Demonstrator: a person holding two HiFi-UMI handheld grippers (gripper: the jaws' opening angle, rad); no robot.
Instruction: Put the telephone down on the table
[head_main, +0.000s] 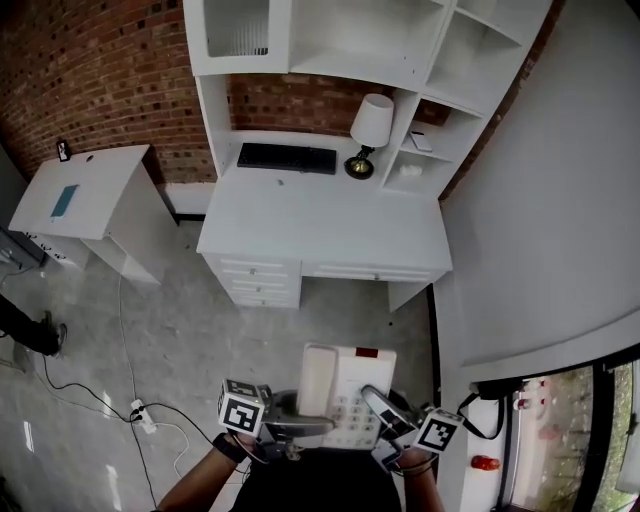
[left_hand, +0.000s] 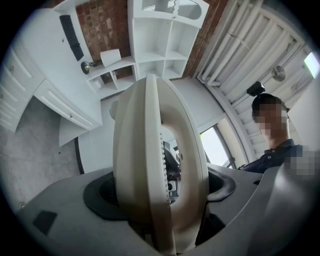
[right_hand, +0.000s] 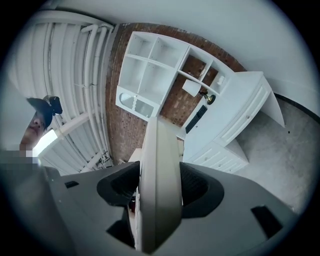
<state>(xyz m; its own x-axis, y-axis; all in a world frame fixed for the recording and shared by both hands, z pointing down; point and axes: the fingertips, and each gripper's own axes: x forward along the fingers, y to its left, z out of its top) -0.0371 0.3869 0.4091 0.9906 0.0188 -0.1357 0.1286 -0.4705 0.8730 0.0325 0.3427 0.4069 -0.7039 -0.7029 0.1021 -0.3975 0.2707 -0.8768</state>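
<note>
Left hand-held gripper (head_main: 300, 426) and right one (head_main: 386, 411) clamp telephone (head_main: 345, 385) over floor (head_main: 200, 330) before desk (head_main: 320, 222).

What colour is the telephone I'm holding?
Cream-white plastic telephone, red patch near its far edge; clearest in the head view.

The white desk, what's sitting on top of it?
A black keyboard and a white-shaded lamp stand at the back of the desk. The lamp hides the corner behind it.

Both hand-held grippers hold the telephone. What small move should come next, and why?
Probably carry the telephone forward toward the white table, with both grips shut. The left hand-held gripper and the right hand-held gripper clamp it on opposite sides, and the table top lies well ahead, not under it.
</note>
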